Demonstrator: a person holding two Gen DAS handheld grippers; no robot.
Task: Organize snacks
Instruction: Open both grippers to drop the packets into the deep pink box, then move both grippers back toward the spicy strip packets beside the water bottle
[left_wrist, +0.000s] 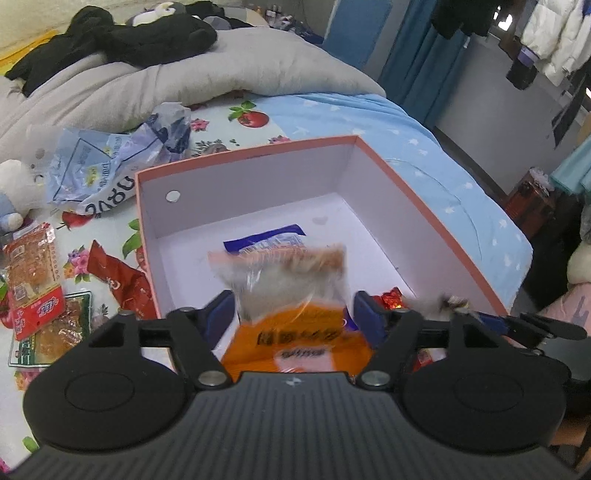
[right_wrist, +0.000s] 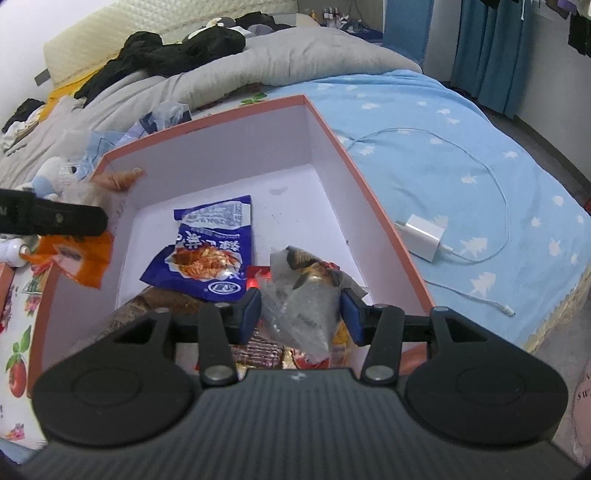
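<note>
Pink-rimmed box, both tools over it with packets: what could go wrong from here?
1. The left tool has the blurred orange-and-clear snack packet between spread pads; it may land on the box's near wall rather than inside.
2. The right tool's crinkled clear packet sits above the piled near corner and could slide off.
3. The pink-rimmed cardboard box rests on soft bedding, so a knock may shift it.
</note>
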